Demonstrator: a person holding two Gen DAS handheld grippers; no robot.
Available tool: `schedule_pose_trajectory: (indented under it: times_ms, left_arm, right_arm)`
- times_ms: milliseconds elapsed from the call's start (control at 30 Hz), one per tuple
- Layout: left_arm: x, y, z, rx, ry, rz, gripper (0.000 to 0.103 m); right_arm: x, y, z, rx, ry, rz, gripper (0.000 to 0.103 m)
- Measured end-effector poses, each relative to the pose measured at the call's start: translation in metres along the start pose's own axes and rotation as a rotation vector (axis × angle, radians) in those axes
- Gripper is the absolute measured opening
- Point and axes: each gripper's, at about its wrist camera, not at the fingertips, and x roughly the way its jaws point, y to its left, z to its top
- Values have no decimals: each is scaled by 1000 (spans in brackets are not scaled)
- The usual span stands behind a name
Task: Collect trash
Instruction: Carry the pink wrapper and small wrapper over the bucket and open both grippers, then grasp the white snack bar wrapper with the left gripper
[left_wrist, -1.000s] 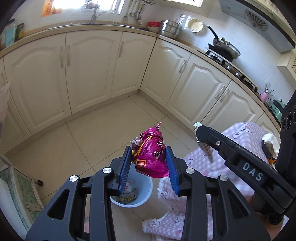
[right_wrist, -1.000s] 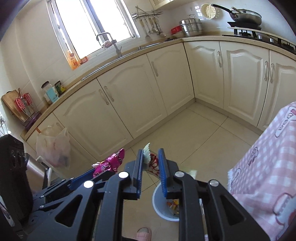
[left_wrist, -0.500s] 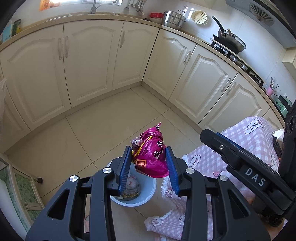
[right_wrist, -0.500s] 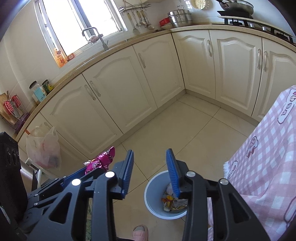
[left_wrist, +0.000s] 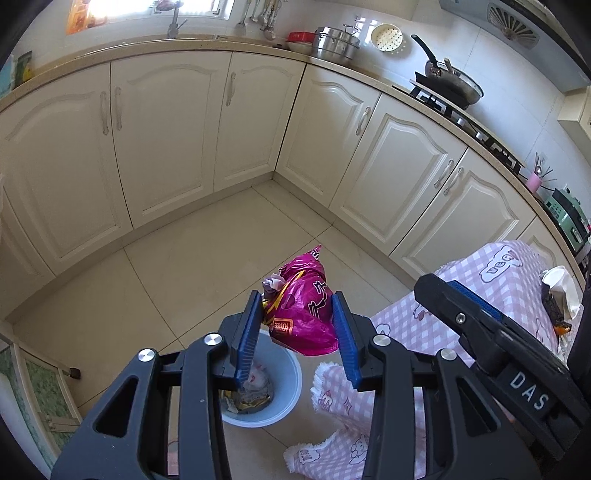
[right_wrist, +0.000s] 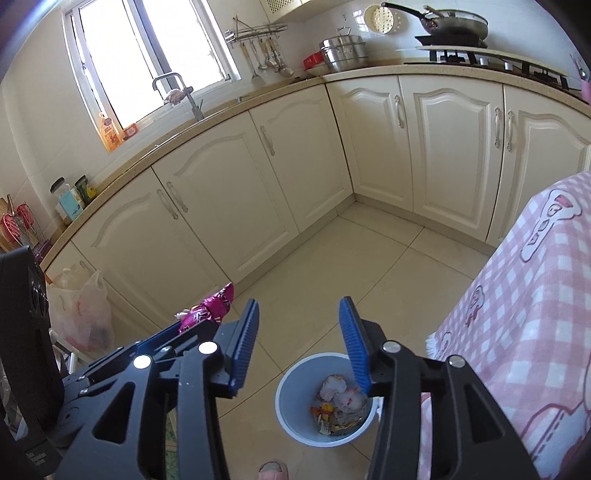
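My left gripper (left_wrist: 298, 334) is shut on a crumpled magenta snack bag (left_wrist: 304, 306) and holds it above the pale blue trash bin (left_wrist: 284, 387) on the floor. The bag's tip also shows in the right wrist view (right_wrist: 210, 308). My right gripper (right_wrist: 299, 343) is open and empty above the same bin (right_wrist: 291, 398), which holds several wrappers and crumpled papers (right_wrist: 338, 404). The right gripper also shows at the right of the left wrist view (left_wrist: 465, 306).
A table with a pink checked cloth (right_wrist: 524, 317) stands right of the bin, with more trash on it (left_wrist: 559, 299). Cream cabinets (right_wrist: 443, 147) line the walls. A plastic bag (right_wrist: 81, 314) hangs at the left. A pink slipper (right_wrist: 273, 470) is near the bin.
My right gripper opened and its small wrapper dropped out of it toward the bin. My left gripper stays shut on the magenta bag over the bin.
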Motion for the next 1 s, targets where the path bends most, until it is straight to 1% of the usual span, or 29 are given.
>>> schedule_pose_trajectory:
  times_ms: [67,133,367,500,633,833,1000]
  left_arm:
    - [1,1,0,-20,2,11,58]
    - [-1,2,0,-35,-3,8,63]
    - [-12,-3,-3,-24,-11,12,63]
    - [-26,-9,-2,-15,-25,1,63]
    - [-41,-23,-3,10,-39,-17,63]
    - [-66,-67,-10,88,-62,-73,63]
    - [-81,-115,-23,177,-65,-138,63]
  right_arm:
    - [-2,-2,1,0,-3,-11,46]
    - [-4,-5,1,6,-5,-13,46]
    - [-16,-5,1,7,-12,-17,46]
    - [-35,-9,5,14,-39,-25,46]
    - [-60,-15,6,14,-72,-49,46]
    - [-111,-35,3,30,-135,-104,49]
    - [-163,-75,-8,71,-190,-177,51]
